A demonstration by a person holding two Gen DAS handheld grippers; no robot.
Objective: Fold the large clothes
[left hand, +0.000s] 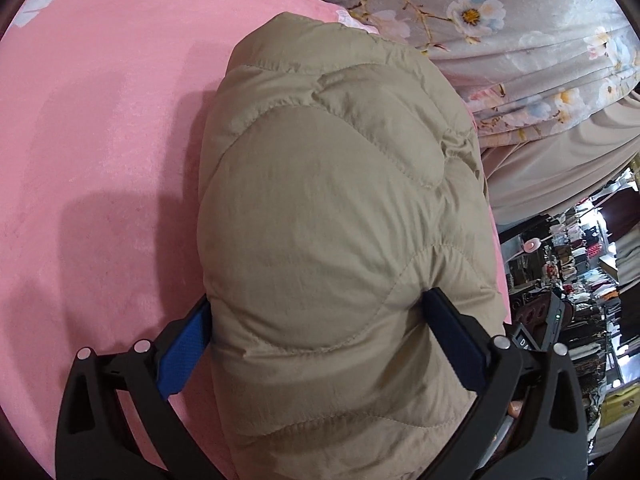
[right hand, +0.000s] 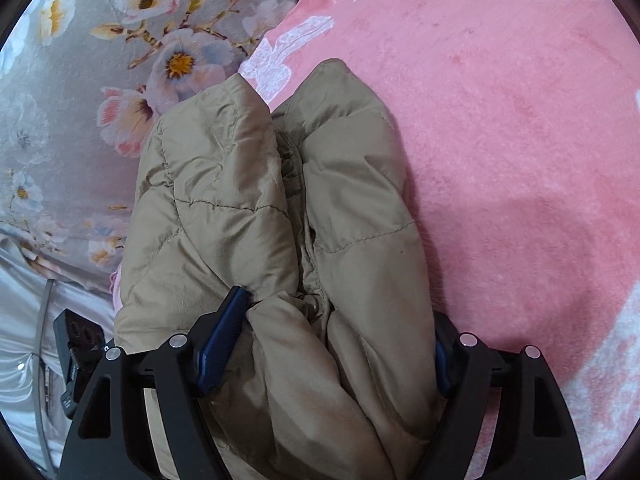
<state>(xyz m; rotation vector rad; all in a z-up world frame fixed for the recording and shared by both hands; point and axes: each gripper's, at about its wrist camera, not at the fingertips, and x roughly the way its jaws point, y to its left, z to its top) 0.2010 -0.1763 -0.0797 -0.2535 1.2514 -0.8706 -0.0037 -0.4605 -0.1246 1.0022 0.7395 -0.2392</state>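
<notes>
A puffy beige quilted jacket lies bundled on a pink plush blanket. In the left wrist view my left gripper straddles its near end. Its jaws stand wide, the blue pads rest along the padding, and the fabric bulges between them. In the right wrist view the jacket shows as two folded lobes with a seam and a snap between. My right gripper is open around the near part, its left pad against a crease, its right pad mostly hidden by fabric.
A grey floral sheet borders the blanket beside the jacket. Cluttered shelves lie off the bed's edge. A black device sits low left in the right wrist view.
</notes>
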